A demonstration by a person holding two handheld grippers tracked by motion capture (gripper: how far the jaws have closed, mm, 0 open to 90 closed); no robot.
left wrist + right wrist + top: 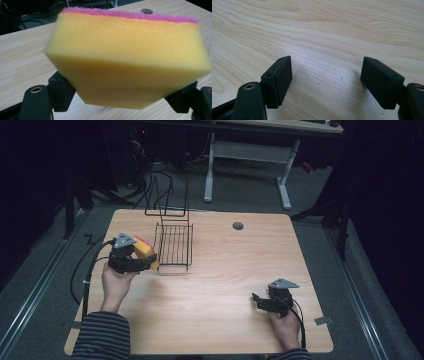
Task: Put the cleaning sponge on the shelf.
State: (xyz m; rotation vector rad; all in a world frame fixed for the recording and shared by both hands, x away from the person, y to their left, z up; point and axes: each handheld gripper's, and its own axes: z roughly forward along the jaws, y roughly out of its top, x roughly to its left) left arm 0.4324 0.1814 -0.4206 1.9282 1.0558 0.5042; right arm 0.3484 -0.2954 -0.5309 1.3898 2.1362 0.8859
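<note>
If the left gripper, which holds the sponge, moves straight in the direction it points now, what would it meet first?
Probably the black wire rack. In the high view the left gripper, shut on the yellow and pink sponge, points right toward the rack's near left edge. The sponge would likely touch it first, though its height above the table is unclear.

Dim lab: desks (250, 150), floor cables (150, 180)

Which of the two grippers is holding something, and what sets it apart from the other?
The left gripper, beside the wire rack: its jaws clamp a yellow sponge with a pink top. The right gripper has open jaws with bare table between them.
</note>
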